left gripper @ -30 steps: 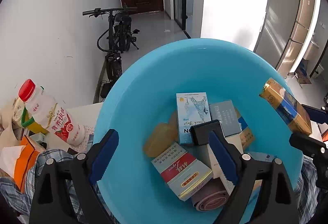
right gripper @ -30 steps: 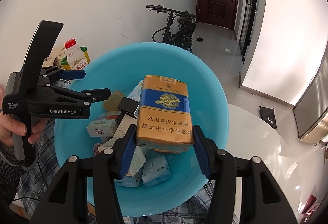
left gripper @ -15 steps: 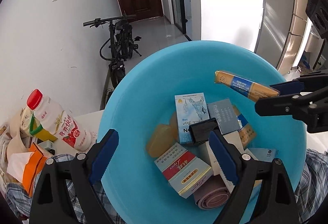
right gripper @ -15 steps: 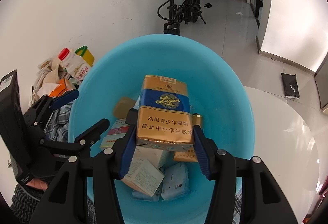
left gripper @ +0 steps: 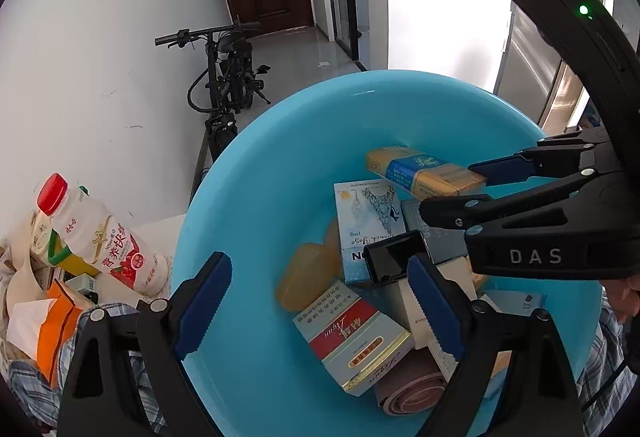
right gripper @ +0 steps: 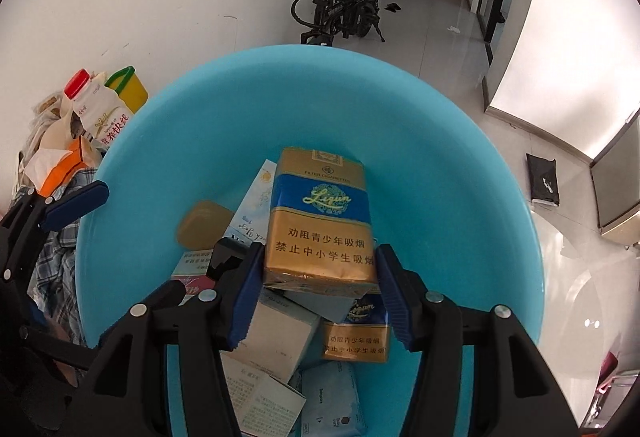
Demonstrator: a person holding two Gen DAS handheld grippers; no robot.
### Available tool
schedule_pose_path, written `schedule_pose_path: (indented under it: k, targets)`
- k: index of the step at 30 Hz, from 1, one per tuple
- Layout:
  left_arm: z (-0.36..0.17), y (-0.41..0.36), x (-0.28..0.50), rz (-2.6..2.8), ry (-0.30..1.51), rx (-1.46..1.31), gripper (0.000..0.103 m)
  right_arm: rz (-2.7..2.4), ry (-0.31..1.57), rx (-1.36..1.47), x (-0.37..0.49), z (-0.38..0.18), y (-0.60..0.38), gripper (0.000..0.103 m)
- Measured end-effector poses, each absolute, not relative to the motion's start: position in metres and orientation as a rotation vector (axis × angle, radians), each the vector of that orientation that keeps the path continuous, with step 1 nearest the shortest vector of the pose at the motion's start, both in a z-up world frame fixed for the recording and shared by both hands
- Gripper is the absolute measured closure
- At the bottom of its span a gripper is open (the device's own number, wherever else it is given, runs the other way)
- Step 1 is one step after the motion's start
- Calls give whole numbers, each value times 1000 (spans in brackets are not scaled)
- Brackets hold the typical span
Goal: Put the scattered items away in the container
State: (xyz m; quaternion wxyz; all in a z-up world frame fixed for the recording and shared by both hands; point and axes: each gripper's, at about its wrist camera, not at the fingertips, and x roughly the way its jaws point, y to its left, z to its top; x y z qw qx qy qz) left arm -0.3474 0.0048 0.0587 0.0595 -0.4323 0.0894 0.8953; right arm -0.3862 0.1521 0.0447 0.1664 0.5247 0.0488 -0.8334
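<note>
Two grippers over one blue basin (right gripper: 460,165).

Right gripper (right gripper: 318,285) has its jaws opening, the gold-and-blue cigarette pack (right gripper: 320,221) between its pads above the boxes piled in the basin. Left gripper (left gripper: 320,301) hangs wide apart and empty over the near rim. Beyond the basin, a red-capped milk bottle (left gripper: 100,237) lies beside a plaid cloth (right gripper: 60,249).
</note>
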Motion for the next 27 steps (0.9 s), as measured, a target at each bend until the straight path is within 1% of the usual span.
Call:
schedule_pose_path:
  k: [1, 2, 3, 13, 27]
  targets:
    - [59, 4, -346, 2709, 273, -1308, 12, -2381, 169, 1486, -384, 46, 152, 38]
    - [59, 4, -345, 2710, 277, -1306, 12, -2396, 189, 1474, -381, 49, 153, 33]
    - [60, 3, -344, 2711, 278, -1303, 12, -2414, 201, 1463, -378, 52, 156, 32]
    - [75, 1, -324, 2721, 234, -1280, 12, -2456, 138, 1406, -337, 88, 177, 32]
    - [114, 5, -244, 2733, 204, -1217, 12, -2562, 105, 1267, -255, 134, 179, 32]
